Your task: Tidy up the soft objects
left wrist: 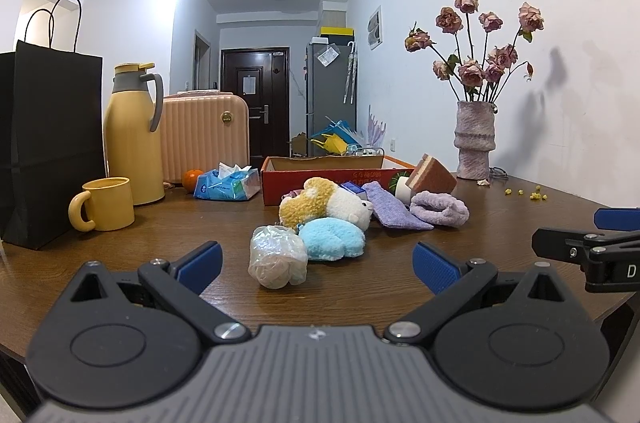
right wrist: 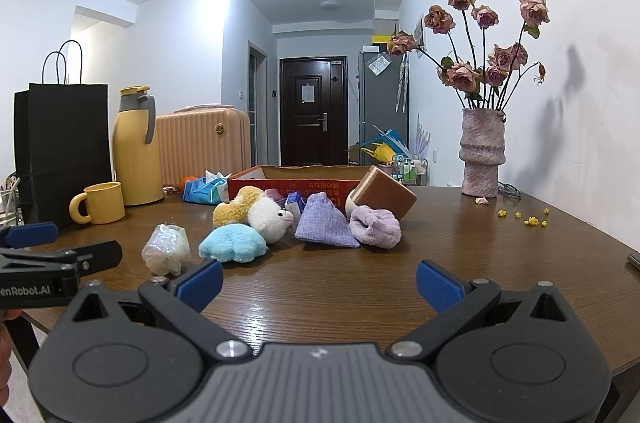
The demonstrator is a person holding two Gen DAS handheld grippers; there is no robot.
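Blue pads tip both grippers, and each stands spread wide with nothing between its fingers: the left gripper (left wrist: pixel 316 263) hangs over the near edge of the wooden table (left wrist: pixel 500 207), the right gripper (right wrist: pixel 320 283) just beside it on the right. Soft things lie clustered mid-table, in front of a red cardboard box (left wrist: pixel 332 177): a crumpled clear plastic bag (left wrist: pixel 278 257) nearest, touching a light blue plush (left wrist: pixel 332 237); behind that a white and tan plush toy (left wrist: pixel 324 203); to the right a purple cloth pouch (right wrist: pixel 324 223) and a lilac fluffy cloth (right wrist: pixel 376 225). A brown sponge (right wrist: pixel 386 193) leans against the box.
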